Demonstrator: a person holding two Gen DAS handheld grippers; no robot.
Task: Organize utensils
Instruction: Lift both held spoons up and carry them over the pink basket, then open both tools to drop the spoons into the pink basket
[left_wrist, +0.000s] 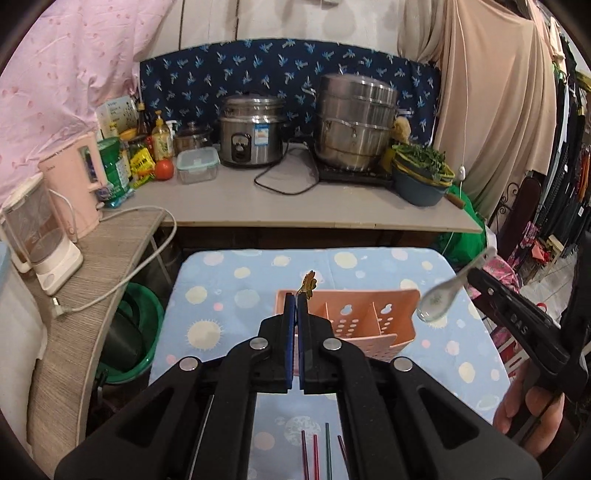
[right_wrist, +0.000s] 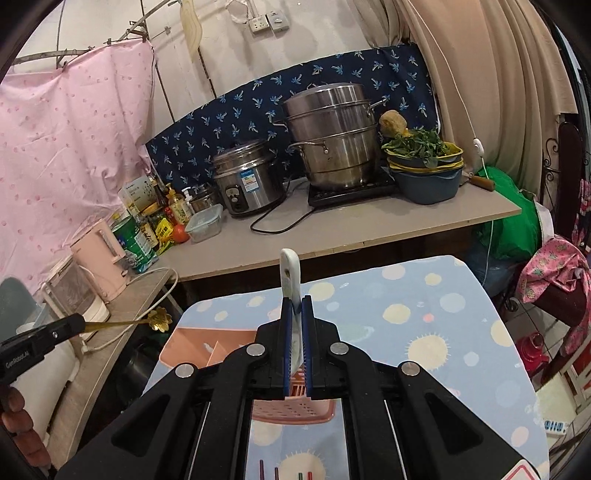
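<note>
Most of the pink organizer basket (left_wrist: 373, 317) is hidden behind the gripper bodies; in the left wrist view only its divided compartments and perforated wall show, lying on the spotted blue tablecloth (left_wrist: 229, 295). Of the chopsticks (left_wrist: 321, 454) only the coloured ends show at the near edge, the rest cut off by the frame. The gold spoon (right_wrist: 159, 319) is thin and hard to read; from the right wrist view it runs nearly level, its flower-shaped end pointing right, past the table's left edge. The white ceramic spoon (left_wrist: 439, 295) hangs above the table just right of the basket, long axis slanted, bowl low and to the left, handle up toward the far right. The left gripper (left_wrist: 296, 299) is clamped on the gold spoon's stem. The right gripper (right_wrist: 296, 306) is closed on the ceramic spoon's bowl, handle standing up beyond the fingertips.
</note>
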